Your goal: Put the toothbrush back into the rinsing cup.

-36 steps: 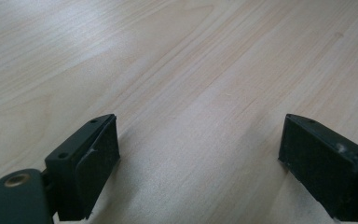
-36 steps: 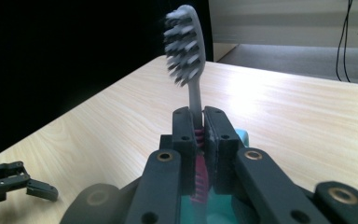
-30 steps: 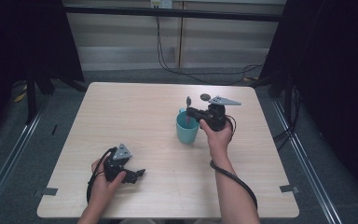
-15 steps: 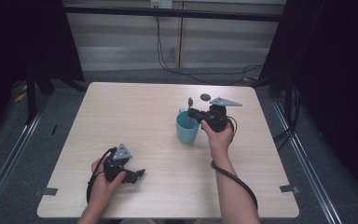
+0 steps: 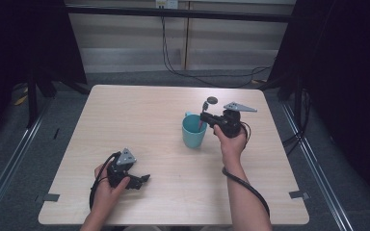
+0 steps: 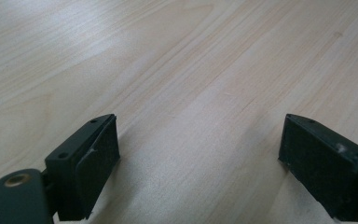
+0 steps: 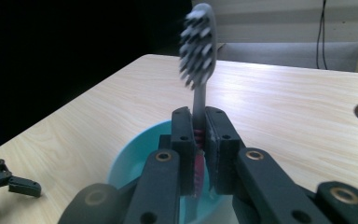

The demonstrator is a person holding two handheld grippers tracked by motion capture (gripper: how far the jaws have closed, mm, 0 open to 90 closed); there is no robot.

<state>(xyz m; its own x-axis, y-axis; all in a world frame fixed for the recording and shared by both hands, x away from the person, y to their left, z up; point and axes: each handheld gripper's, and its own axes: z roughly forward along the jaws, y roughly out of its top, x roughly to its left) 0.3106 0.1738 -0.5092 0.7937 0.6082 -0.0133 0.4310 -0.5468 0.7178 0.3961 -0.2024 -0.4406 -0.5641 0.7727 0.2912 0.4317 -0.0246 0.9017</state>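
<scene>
A teal cup stands on the wooden table, right of centre. My right gripper is level with its far right rim and is shut on a toothbrush. The toothbrush stands upright with its grey bristled head on top. Its pink-ribbed handle runs down between the pads of the right gripper into the cup. My left gripper rests on the table near the front left. In its own view the left gripper is open, with bare wood between the jaws.
A small round hole pierces the tabletop just behind the right gripper. Dark curtains flank the table, and cables hang along the back wall. The left gripper lies far off at the lower left of the right gripper view.
The right gripper and its toothbrush have edged slightly to the right over the cup. The left gripper has stayed put.
</scene>
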